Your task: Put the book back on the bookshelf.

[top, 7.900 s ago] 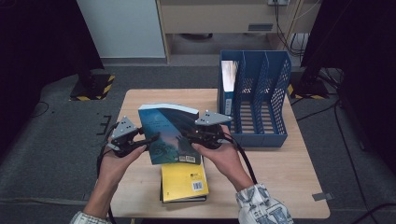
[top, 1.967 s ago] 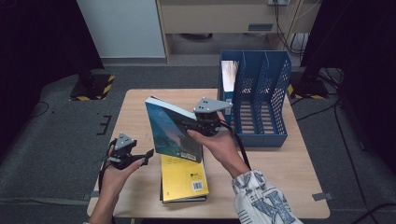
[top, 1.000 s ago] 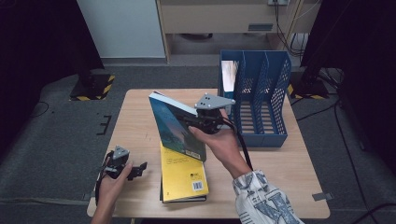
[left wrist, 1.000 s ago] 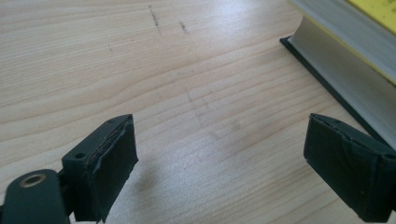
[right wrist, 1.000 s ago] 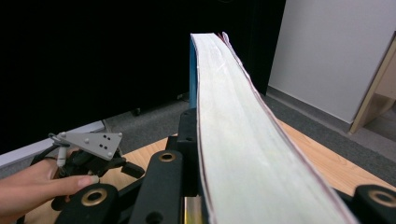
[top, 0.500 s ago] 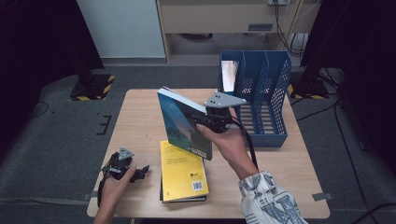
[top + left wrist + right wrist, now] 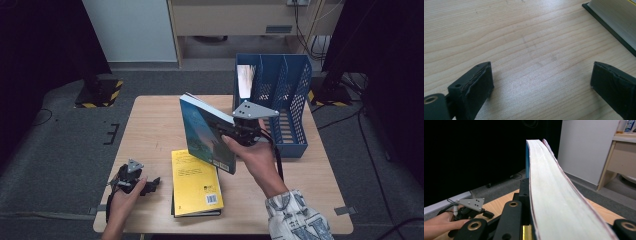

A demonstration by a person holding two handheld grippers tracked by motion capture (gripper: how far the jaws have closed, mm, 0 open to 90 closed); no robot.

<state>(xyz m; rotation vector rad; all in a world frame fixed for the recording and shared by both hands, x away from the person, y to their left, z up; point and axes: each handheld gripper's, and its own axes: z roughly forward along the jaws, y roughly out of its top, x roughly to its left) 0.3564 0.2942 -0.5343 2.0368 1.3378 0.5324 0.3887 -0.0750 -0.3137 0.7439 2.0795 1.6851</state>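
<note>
Right gripper (image 7: 227, 134) clamped on teal book (image 7: 205, 131), cover text unreadable. Left gripper (image 7: 142, 184) jaws apart, just been opening, nothing between. Yellow book (image 7: 195, 182) right of it on counter (image 7: 150, 125), barcode visible.

I see the blue-green book (image 7: 207, 132) no longer held between both grippers over the middle of the table (image 7: 150, 125): now my right gripper (image 7: 235, 134) alone clamps it, standing on edge and tilted, and it has travelled toward the table's right side, closer to the blue file rack (image 7: 280, 100) than a second ago. My left gripper (image 7: 150, 184) has let go and has drawn back to the near left corner, where it rests low over the wood beside the yellow book (image 7: 195, 182); its jaws have just been opening, with nothing between them but bare tabletop. With the blue-green book lifted away, the yellow cover lies fully uncovered.
</note>
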